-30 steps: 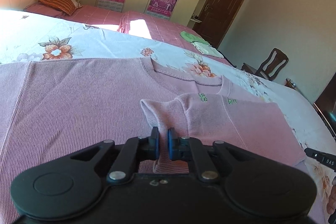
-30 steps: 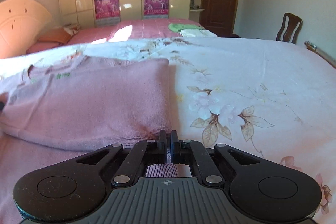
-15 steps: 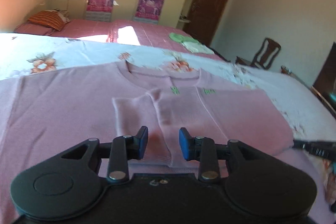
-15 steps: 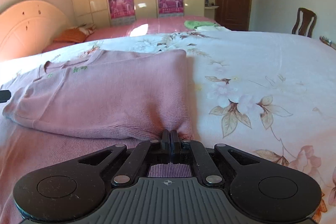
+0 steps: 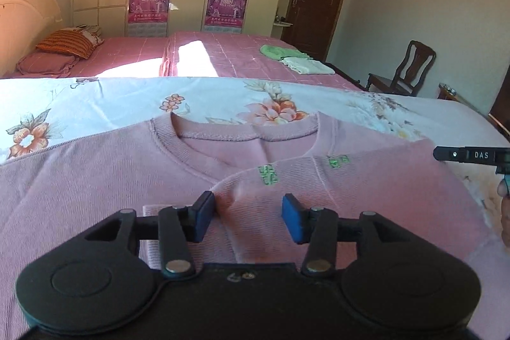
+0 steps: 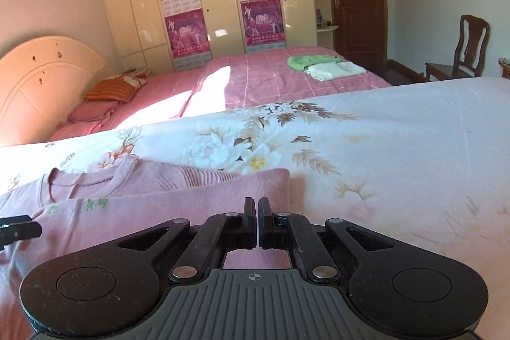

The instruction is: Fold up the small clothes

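A pink knit sweater (image 5: 95, 180) lies flat on the floral bedsheet (image 5: 127, 97), collar away from me. Its right sleeve and side are folded over the body, with green embroidery (image 5: 269, 174) showing on the fold. My left gripper (image 5: 248, 217) is open and empty just above the folded sleeve. In the right wrist view the sweater (image 6: 159, 199) lies at left, and my right gripper (image 6: 257, 220) hovers over its folded right edge with jaws nearly closed and nothing visible between them. The right gripper's tip also shows in the left wrist view (image 5: 471, 155).
A second bed with a pink cover (image 5: 223, 53) stands behind, with folded green and white clothes (image 5: 293, 58) and pillows (image 5: 63, 48) on it. A wooden chair (image 5: 404, 69) stands by the door at right. Bare floral sheet (image 6: 398, 148) extends to the right.
My left gripper let go of the sleeve cuff and opened wide. My right gripper released the sweater's folded edge and lifted slightly. The sleeve now lies flat on the body.
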